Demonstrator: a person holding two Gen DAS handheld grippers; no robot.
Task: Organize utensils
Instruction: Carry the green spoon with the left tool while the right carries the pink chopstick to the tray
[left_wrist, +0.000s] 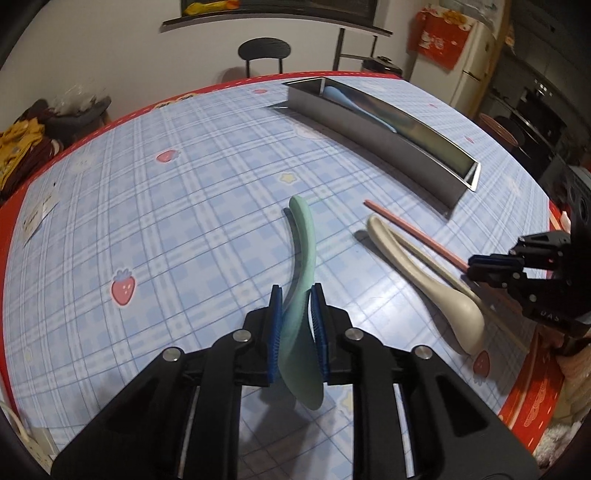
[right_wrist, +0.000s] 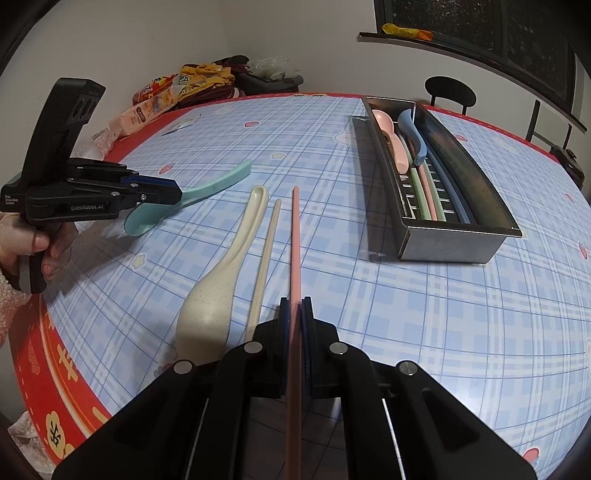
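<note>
A black chair (left_wrist: 264, 50) and a cream fridge (left_wrist: 476, 62) stand behind the table.

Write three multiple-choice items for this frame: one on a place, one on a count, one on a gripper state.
1. Where does the light-blue plastic spoon lie?
A. In the metal tray
B. On the tablecloth
C. In a gripper

2. How many spoons lie loose on the tablecloth, ungripped?
A. Three
B. One
C. None

3. What does the right gripper hold?
A. Nothing
B. A beige spoon
C. The pink chopstick

Key: 1 A, it rests inside the tray; 2 B, only the beige spoon, since the left gripper clamps the mint-green spoon; 3 C, pads pinch it.
</note>
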